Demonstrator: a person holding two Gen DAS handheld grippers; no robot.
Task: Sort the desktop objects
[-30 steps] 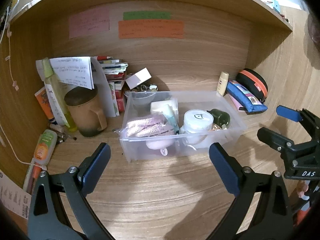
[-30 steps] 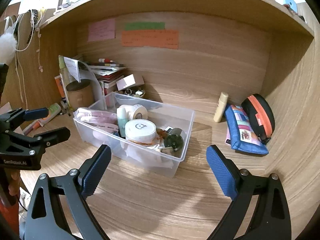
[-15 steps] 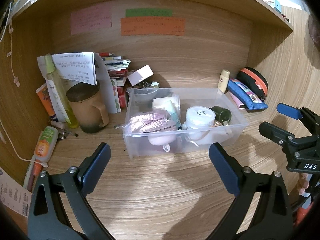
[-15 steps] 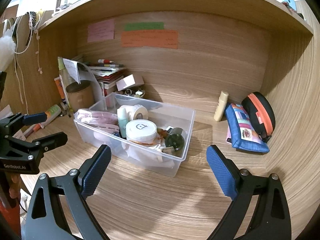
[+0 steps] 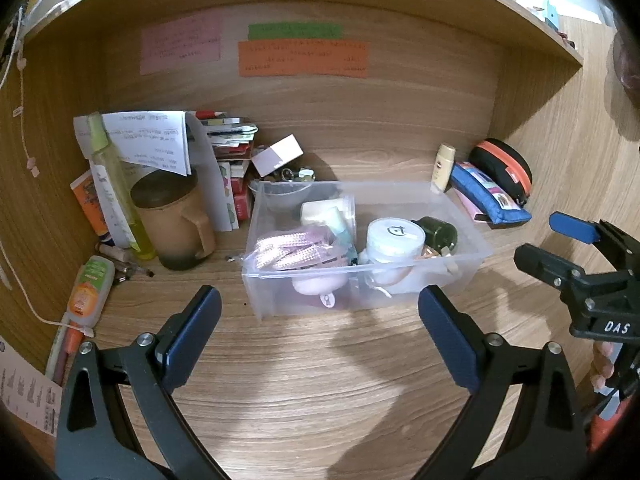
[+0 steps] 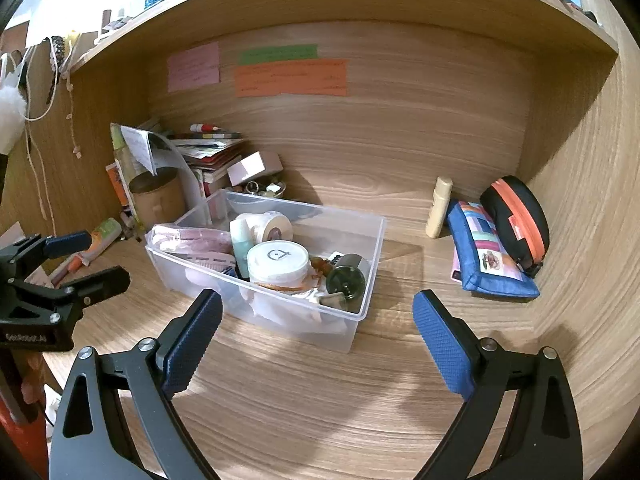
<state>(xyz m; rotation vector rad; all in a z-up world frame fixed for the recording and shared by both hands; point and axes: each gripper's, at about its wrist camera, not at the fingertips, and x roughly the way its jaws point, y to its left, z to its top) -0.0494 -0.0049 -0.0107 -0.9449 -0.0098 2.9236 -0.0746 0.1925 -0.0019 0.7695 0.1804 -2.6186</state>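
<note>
Both grippers hover wide open, empty, before the clear plastic bin (image 5: 360, 288).
Thin, slick walls flex; grab its rim.

Both looking forward and down into the wooden alcove from near the bench (image 5: 320, 400). Left wrist facing the clear bin (image 5: 360, 300) squarely; right wrist angled from its right. Shared: bin (image 6: 360, 312), back-wall notes (image 6: 290, 78).
</note>
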